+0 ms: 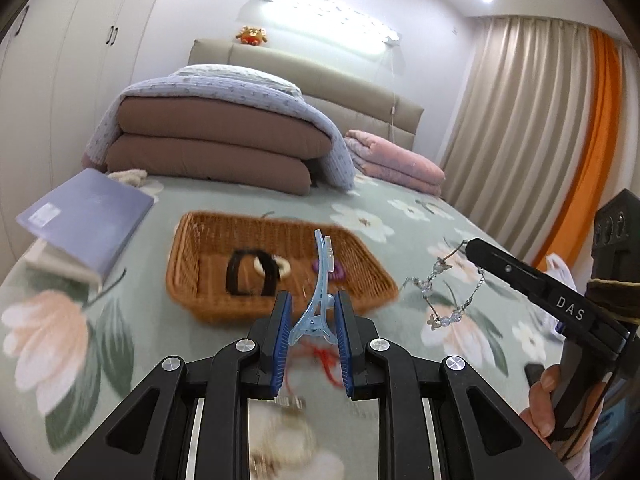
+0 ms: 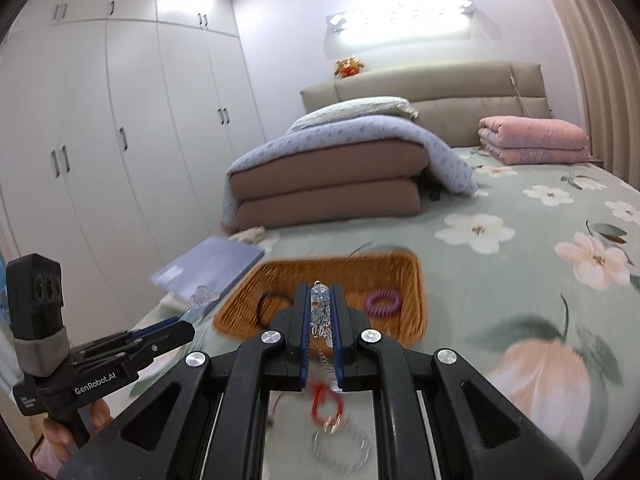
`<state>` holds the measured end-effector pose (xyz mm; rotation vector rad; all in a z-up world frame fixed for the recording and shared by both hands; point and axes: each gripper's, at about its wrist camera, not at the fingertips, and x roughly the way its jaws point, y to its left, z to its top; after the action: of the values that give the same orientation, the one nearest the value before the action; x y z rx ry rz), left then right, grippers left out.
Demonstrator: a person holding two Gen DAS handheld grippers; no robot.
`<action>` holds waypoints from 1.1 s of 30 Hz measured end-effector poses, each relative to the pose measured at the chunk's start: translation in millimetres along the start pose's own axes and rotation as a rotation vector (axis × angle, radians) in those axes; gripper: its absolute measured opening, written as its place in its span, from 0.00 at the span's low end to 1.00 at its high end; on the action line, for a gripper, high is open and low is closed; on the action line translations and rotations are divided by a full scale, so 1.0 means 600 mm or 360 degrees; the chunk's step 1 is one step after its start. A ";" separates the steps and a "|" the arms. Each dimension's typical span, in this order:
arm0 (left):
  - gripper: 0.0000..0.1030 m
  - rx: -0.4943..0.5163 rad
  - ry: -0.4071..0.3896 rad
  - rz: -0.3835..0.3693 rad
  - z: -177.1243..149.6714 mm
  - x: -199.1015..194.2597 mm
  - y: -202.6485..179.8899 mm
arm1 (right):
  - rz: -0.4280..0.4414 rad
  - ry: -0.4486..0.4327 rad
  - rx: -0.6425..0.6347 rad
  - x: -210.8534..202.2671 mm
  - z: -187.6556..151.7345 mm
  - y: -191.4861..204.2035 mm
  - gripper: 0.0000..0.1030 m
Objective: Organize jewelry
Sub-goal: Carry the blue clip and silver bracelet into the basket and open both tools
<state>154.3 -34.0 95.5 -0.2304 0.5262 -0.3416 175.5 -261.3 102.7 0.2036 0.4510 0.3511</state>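
Observation:
My left gripper point(image 1: 313, 309) is shut on a light blue hair clip point(image 1: 318, 288) and holds it upright above the bed, just short of the wicker basket point(image 1: 200, 280). The basket holds a black hair tie point(image 1: 244, 276), a white ring point(image 1: 276, 266) and a purple coil tie point(image 2: 383, 300). My right gripper point(image 2: 320, 304) is shut on a silver crystal chain bracelet point(image 1: 444, 292), which dangles from its tip to the right of the basket point(image 2: 404, 268). A red string point(image 2: 326, 398) and a clear bead bracelet point(image 2: 340, 446) lie on the bed under the grippers.
A lilac book point(image 1: 86, 220) lies on the bed left of the basket. Folded brown and lilac quilts point(image 1: 216, 148) and a pink quilt point(image 1: 396, 164) are stacked near the headboard. Wardrobes stand on the left, curtains on the right.

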 end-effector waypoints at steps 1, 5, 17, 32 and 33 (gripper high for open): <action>0.21 -0.0010 -0.0007 0.0004 0.010 0.013 0.005 | -0.0016 -0.0005 0.0004 0.011 0.007 -0.005 0.12; 0.21 -0.0051 -0.0005 -0.0004 0.041 0.074 0.017 | -0.0059 0.0023 0.0037 0.079 0.025 -0.032 0.12; 0.21 -0.0039 0.0140 0.0022 0.031 0.259 0.022 | -0.0106 0.0191 0.0111 0.224 -0.024 -0.100 0.12; 0.50 -0.0017 0.0112 0.0014 0.019 0.254 0.023 | -0.0075 0.0222 0.0146 0.230 -0.036 -0.111 0.30; 0.50 -0.0010 0.0104 0.0017 0.019 0.251 0.021 | -0.0071 0.0213 0.0148 0.227 -0.036 -0.111 0.30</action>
<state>285.5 -77.2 33.9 -0.2229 0.5926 -0.3381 299.3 -268.9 13.0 0.2609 0.6038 0.3011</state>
